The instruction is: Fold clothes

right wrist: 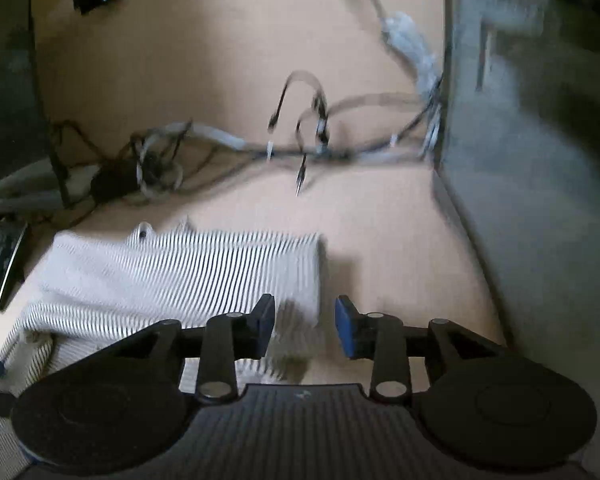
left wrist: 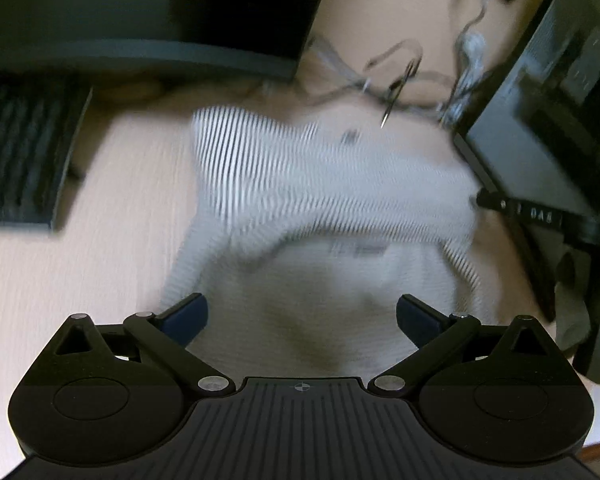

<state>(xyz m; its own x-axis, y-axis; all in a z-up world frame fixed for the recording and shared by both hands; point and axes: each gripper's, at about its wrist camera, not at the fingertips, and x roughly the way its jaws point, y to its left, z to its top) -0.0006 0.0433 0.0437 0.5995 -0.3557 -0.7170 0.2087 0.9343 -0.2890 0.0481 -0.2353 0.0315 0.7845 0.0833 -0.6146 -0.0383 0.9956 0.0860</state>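
A white garment with thin dark stripes [left wrist: 320, 200] lies partly folded on the beige table, blurred by motion. My left gripper [left wrist: 302, 316] hovers open over its near plain-looking part, fingers wide apart with nothing between them. In the right wrist view the same striped garment [right wrist: 188, 276] lies at the lower left, its folded edge running down near the middle. My right gripper [right wrist: 305, 326] is open above the garment's right corner, its left finger [right wrist: 265, 322] over the cloth and its right finger [right wrist: 346, 330] over bare table.
A black keyboard [left wrist: 20, 152] lies at the left under a dark monitor [left wrist: 140, 12]. A tangle of cables [right wrist: 300, 136] crosses the table behind the garment. A dark computer case [left wrist: 548, 100] stands at the right, seen grey [right wrist: 532, 160] from the other wrist.
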